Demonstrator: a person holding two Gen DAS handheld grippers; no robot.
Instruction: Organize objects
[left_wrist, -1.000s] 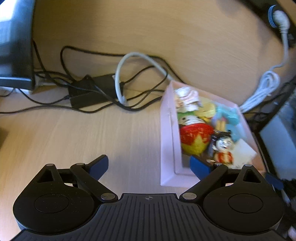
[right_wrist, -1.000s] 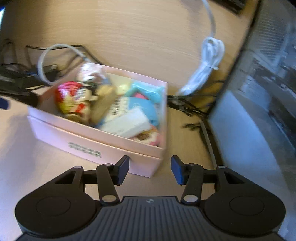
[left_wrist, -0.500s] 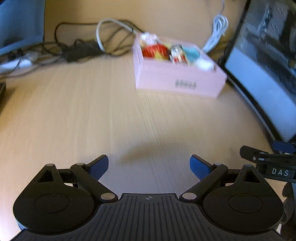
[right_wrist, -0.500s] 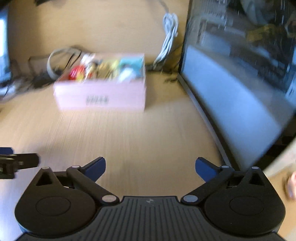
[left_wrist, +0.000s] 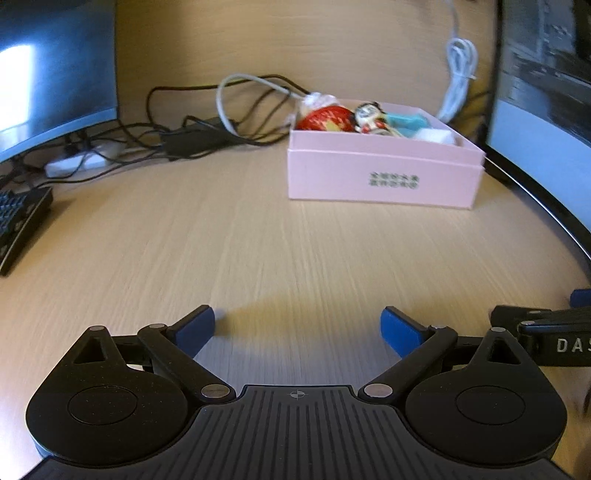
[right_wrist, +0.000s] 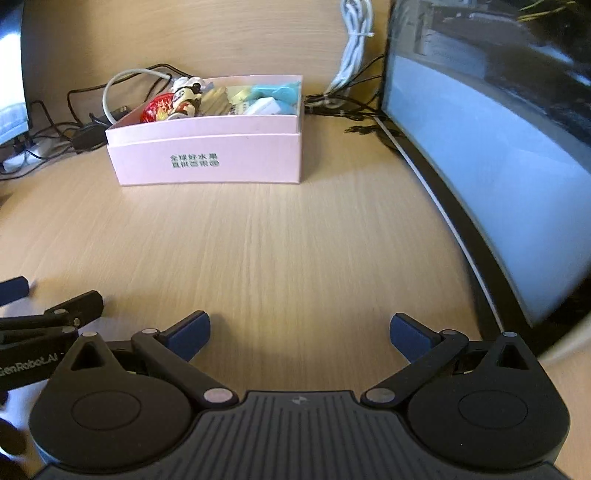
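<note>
Over wooden desk (left_wrist: 258, 240), both grippers' jaws spread wide, holding nothing

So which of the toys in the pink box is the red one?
The round red egg-shaped toy at the pink box's left end, beside the figurine; the others are white, yellow or turquoise.

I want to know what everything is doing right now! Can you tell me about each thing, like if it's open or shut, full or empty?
left gripper: open, holding nothing, above bare desk.
right gripper: open, holding nothing, above bare desk.
pink box: no lid on, upright on the desk, filled with small things.
red toy: inside the box, at its left end.
little figure: inside the box, poking above the rim.
monitor: lit.
</note>
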